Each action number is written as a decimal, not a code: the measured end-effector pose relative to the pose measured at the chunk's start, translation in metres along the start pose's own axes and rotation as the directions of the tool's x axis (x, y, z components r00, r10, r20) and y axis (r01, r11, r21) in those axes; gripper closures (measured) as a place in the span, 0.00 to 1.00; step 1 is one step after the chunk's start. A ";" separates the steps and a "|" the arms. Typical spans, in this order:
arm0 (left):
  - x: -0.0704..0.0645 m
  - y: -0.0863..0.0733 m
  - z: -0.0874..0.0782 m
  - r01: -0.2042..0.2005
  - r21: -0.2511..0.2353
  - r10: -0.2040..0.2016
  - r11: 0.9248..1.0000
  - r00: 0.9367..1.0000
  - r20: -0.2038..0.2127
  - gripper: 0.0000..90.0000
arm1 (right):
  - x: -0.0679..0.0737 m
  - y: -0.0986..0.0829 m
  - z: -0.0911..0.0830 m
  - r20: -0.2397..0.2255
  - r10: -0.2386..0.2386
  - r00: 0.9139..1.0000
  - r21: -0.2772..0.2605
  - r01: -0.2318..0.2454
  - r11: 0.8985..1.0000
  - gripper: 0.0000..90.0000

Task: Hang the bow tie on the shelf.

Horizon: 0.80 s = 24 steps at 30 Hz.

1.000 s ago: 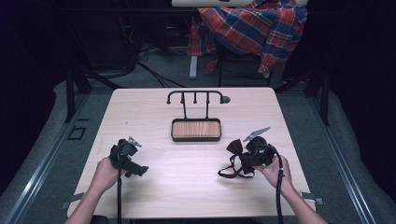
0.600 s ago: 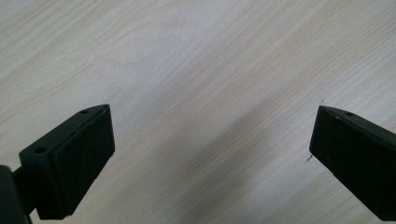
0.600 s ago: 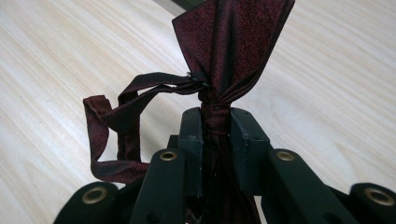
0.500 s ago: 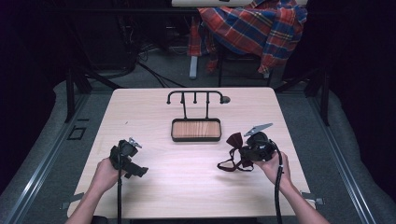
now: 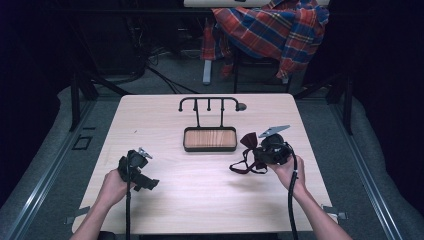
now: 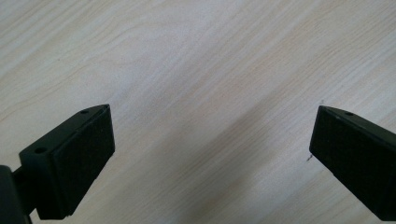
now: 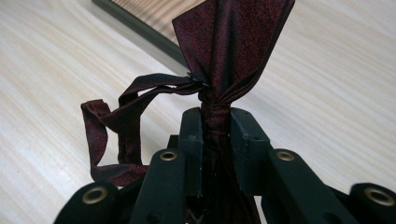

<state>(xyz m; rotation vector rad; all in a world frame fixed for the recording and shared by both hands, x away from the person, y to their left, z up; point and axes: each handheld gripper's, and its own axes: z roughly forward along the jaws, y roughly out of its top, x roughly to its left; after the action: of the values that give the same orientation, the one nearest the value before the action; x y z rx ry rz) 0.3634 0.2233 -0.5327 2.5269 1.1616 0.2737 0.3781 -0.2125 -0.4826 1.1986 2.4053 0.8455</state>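
The left gripper (image 5: 138,170) sits low over the table (image 5: 150,125), its 2 jaws spread wide with bare wood between them. Mid-table stands a black rack (image 5: 210,104) over a wood-lined tray (image 5: 210,139). Just right of the tray, the right gripper (image 7: 215,122) pinches a dark red bow tie (image 7: 233,42) at its knot, strap (image 7: 121,126) trailing onto the table.

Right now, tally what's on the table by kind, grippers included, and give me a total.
Bow ties: 1, dark red bow tie clamped in the right gripper
Trays: 1, wooden-bottomed tray at mid-table
Racks: 1, black hook rack behind the tray
Grippers: 2, the right one plus the left gripper, jaws apart over bare table
Total: 5
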 end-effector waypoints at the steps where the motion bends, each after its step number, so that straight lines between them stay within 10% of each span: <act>1: 0.000 0.000 0.000 0.000 0.001 0.000 1.000 1.000 0.000 0.00 | -0.001 0.002 0.000 0.002 0.003 1.000 -0.002 -0.003 1.000 0.84; 24: -0.002 0.000 0.001 -0.004 -0.007 0.004 1.000 1.000 0.001 0.00 | -0.012 0.027 0.001 0.029 0.012 1.000 -0.057 -0.010 0.998 0.84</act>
<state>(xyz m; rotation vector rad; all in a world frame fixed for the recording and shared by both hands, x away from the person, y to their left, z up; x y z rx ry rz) 0.3626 0.2217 -0.5331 2.5229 1.1539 0.2769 0.4018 -0.2092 -0.4657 1.1959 2.3377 0.8872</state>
